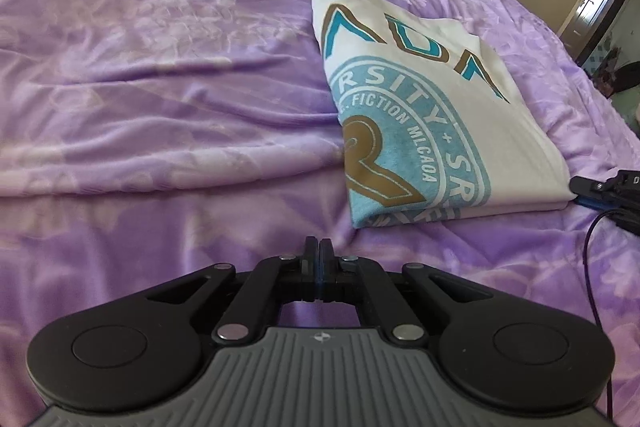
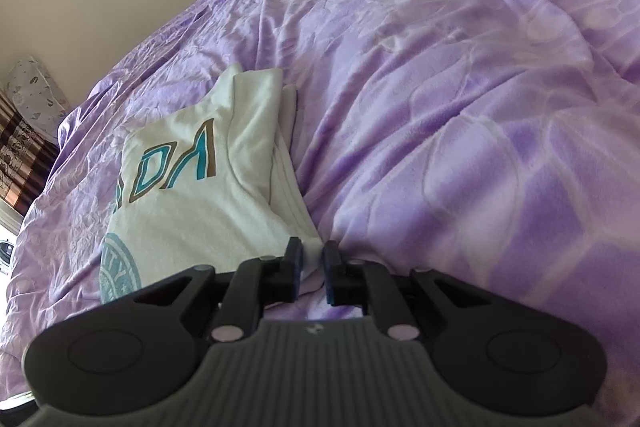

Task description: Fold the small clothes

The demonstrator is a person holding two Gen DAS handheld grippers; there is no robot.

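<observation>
A white T-shirt with a teal and brown print lies folded into a rectangle on the purple bedspread. My left gripper hovers just short of the shirt's near edge, shut, with nothing between its pads. In the right wrist view the same T-shirt lies at the left. My right gripper sits at the shirt's near right corner with its jaws a narrow gap apart. The corner's tip reaches between the fingertips, and I see no pad pressing on it. The right gripper also shows at the right edge of the left wrist view, touching that corner.
The bedspread is rumpled into soft folds all around. A thin dark cable runs down the right side near the right gripper. A beige wall stands behind the bed, with a patterned curtain at the far left.
</observation>
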